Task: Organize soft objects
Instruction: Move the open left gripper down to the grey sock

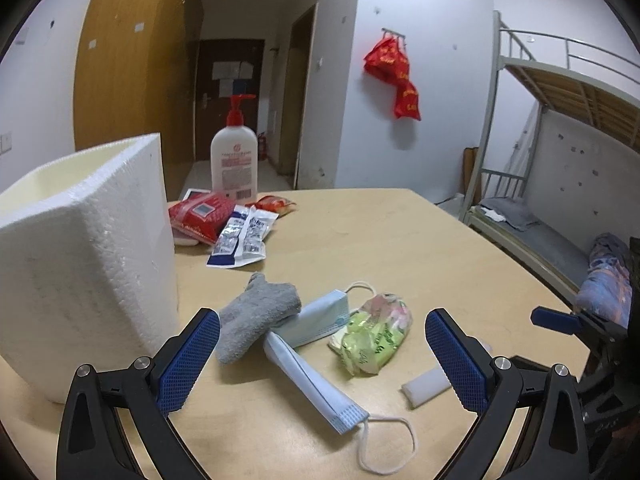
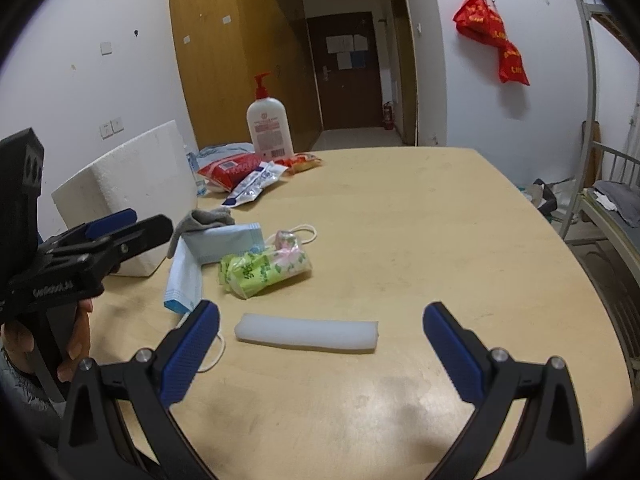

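Table (image 2: 400,220), pale wood, carries all items. Left gripper (image 1: 320,356): jaws wide, nothing between them, hovering above the near-left cluster. Right gripper (image 2: 320,348): jaws wide and empty, with the white foam roll (image 2: 306,334) lying crosswise on the table beyond the fingertips; in the left wrist view this roll is partly hidden behind the right finger. Cluster contents: grey sock (image 1: 256,316) resting on one end of a folded blue face mask (image 1: 316,320), a second mask (image 1: 316,384) stretched toward the near edge with its ear loop trailing, and a green-and-pink tissue pack (image 1: 376,334) just beside the masks. White foam box (image 1: 84,256) stands at the left edge, touching or nearly touching the sock; cannot tell which, and its interior is not visible. Toward the far left corner: pump bottle (image 1: 234,160) upright, red packet (image 1: 200,216), blue-and-white sachets (image 1: 242,238) overlapping it, and a small orange-red packet (image 1: 272,204) partly hidden behind them. Label print illegible.
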`<state>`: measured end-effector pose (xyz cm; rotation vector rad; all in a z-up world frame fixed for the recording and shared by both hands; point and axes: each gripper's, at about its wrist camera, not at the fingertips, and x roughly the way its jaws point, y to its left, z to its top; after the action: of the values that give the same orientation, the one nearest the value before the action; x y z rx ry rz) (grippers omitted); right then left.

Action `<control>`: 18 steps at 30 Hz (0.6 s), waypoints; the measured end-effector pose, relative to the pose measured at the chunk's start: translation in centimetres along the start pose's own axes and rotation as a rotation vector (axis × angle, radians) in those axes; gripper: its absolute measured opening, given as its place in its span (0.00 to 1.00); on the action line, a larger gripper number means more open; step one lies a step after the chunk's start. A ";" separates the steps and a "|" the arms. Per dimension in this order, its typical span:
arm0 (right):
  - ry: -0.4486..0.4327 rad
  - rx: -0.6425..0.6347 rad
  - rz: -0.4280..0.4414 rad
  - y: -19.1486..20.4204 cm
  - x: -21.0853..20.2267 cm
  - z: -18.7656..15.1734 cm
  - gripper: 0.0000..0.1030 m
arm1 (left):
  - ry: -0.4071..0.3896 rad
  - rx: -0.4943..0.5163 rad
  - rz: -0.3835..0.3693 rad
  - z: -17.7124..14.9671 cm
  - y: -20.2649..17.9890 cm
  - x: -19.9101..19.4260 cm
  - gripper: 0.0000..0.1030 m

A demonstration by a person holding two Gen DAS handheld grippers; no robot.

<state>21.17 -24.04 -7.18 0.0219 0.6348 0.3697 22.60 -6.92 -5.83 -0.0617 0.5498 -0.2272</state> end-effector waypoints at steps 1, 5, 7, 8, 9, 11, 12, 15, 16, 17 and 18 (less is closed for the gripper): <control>0.003 0.001 0.003 0.0 0.2 0.1 1.00 | 0.007 -0.008 -0.001 0.1 0.2 0.3 0.99; 0.019 -0.002 0.033 -0.4 1.1 0.3 1.00 | 0.050 -0.035 0.038 0.3 0.8 1.7 0.92; 0.031 -0.009 0.047 -0.4 1.6 0.3 1.00 | 0.089 -0.046 0.050 0.3 1.1 2.7 0.85; 0.035 -0.011 0.052 -0.4 1.9 0.4 1.00 | 0.101 -0.049 0.053 0.3 1.2 3.0 0.82; 0.039 -0.014 0.055 -0.3 2.0 0.4 1.00 | 0.120 -0.057 0.062 0.3 1.4 3.5 0.79; 0.047 -0.018 0.065 -0.4 2.5 0.6 1.00 | 0.135 -0.069 0.072 0.2 1.7 3.9 0.73; 0.051 -0.021 0.069 -0.4 2.7 0.7 1.00 | 0.138 -0.077 0.077 0.2 1.9 4.0 0.71; 0.064 -0.029 0.076 -0.6 3.2 0.9 1.00 | 0.141 -0.083 0.095 0.2 2.2 4.4 0.65; 0.071 -0.032 0.081 -0.7 3.4 1.0 1.00 | 0.140 -0.081 0.096 0.2 2.2 4.4 0.65; 0.076 -0.035 0.082 -0.7 3.6 1.1 1.00 | 0.139 -0.078 0.100 0.2 2.2 4.4 0.62; 0.078 -0.038 0.083 -0.8 3.8 1.1 1.00 | 0.138 -0.076 0.105 0.3 2.2 4.5 0.58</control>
<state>24.87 -23.38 -8.52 -0.0030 0.7057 0.4644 26.88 -5.80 -8.14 -0.0909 0.6976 -0.1086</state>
